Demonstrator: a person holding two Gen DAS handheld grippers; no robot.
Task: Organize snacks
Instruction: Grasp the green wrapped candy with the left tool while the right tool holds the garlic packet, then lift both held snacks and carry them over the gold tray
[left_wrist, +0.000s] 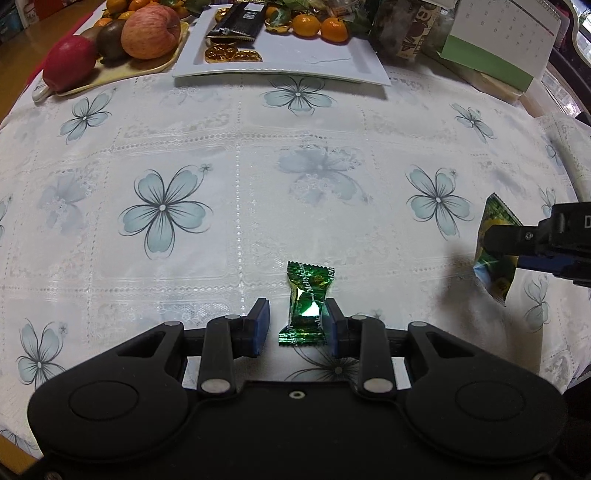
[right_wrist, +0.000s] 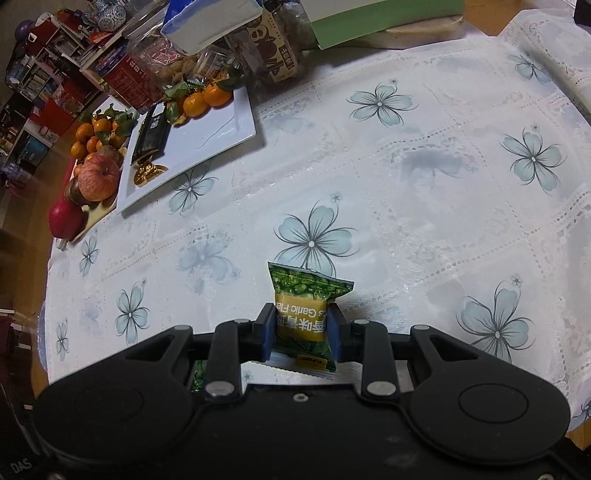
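A: While the right tongs (right_wrist: 300, 329) pinch the pea snack packet (right_wrist: 301, 314) clear above the table (right_wrist: 424, 221), where's the green candy (left_wrist: 307, 303)?

B: Lying between the spread left tongs (left_wrist: 295, 326), perhaps touching one pad. Next, squeeze it, then carry both to the white plate (left_wrist: 314, 61).
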